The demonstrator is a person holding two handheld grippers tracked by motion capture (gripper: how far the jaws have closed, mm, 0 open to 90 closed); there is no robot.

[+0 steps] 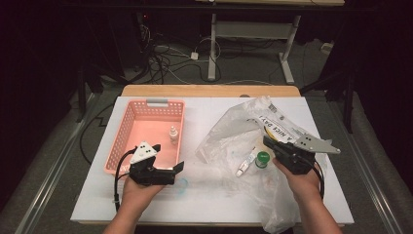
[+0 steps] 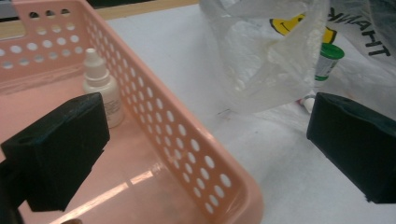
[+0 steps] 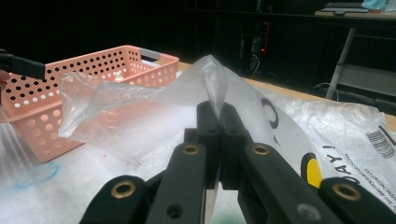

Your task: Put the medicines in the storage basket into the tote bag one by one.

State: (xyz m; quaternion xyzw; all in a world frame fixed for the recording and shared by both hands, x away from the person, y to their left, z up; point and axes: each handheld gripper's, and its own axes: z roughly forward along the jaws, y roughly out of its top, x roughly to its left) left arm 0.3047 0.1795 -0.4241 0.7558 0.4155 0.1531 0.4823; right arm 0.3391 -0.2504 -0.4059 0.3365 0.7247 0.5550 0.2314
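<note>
Room: dark around the table, with cables [image 1: 170,58] on the grey floor and the legs of another desk [image 1: 253,39] behind.
Surface: white table [image 1: 204,190] with a wooden far edge; a faint blue ring mark [image 3: 37,175] is drawn near its front.
Basket: pink basket [image 1: 127,131] with holes stands on the left part of the table; a small white dropper bottle [image 1: 173,135] stands upright inside it, near the right wall.
Bag: clear plastic bag [image 1: 234,131] with a smiley print lies on the right part, crumpled and partly lifted.
Left gripper: left gripper [image 1: 170,170] is held just in front of the basket's near right corner, jaws wide apart and empty.
Right gripper: right gripper [image 3: 217,123] has its jaws clenched on a fold of the plastic bag, which rises above them.
Left gripper view: green-capped tube [image 2: 327,60] stands out clearly behind the bag film; the bottle label is too blurred to read.
High view: a white tube [image 1: 245,163] lies beside the green cap, seen through the film.
Hidden: the bag's print is cut off, so the words are incomplete.
</note>
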